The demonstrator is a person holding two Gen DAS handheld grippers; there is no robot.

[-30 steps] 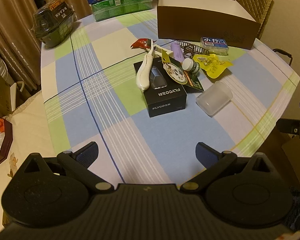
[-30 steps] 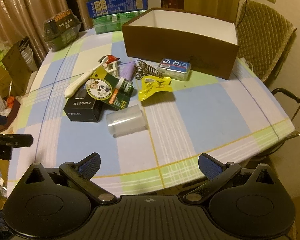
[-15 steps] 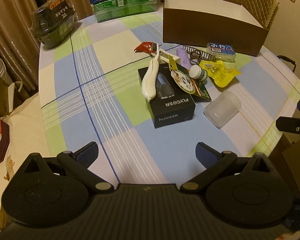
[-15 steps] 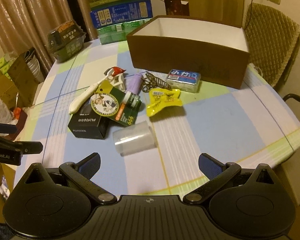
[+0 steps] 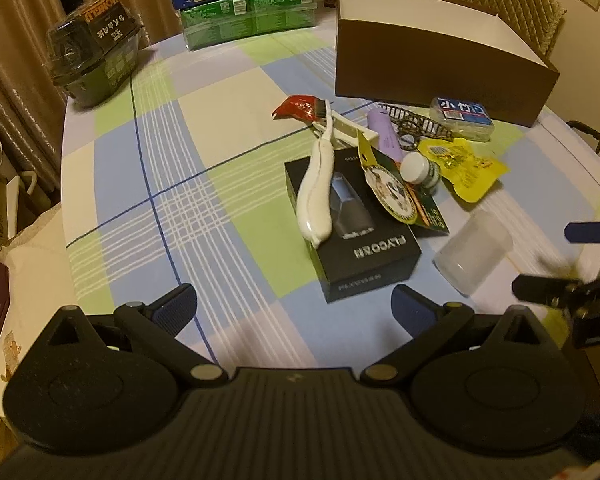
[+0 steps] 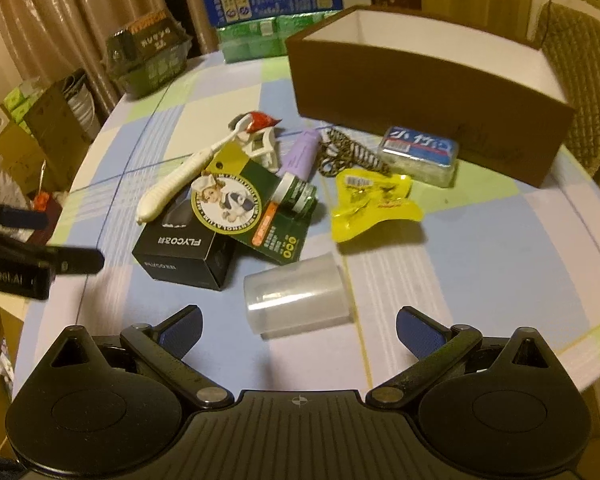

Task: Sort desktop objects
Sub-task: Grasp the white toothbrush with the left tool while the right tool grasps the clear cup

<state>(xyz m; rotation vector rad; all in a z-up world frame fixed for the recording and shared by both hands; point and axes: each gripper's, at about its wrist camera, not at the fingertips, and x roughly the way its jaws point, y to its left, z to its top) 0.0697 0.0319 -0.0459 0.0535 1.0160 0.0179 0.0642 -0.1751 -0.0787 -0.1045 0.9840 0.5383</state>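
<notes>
Right gripper (image 6: 298, 326) wide open and empty, clear plastic cup (image 6: 296, 294) on its side at 12 o'clock just ahead, long axis crosswise 9-to-3, nearer than to the equally open, empty left gripper (image 5: 294, 304).

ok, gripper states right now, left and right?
Left gripper: open, holding nothing.
Right gripper: open, empty, facing the translucent plastic cup lying on its side.
</notes>
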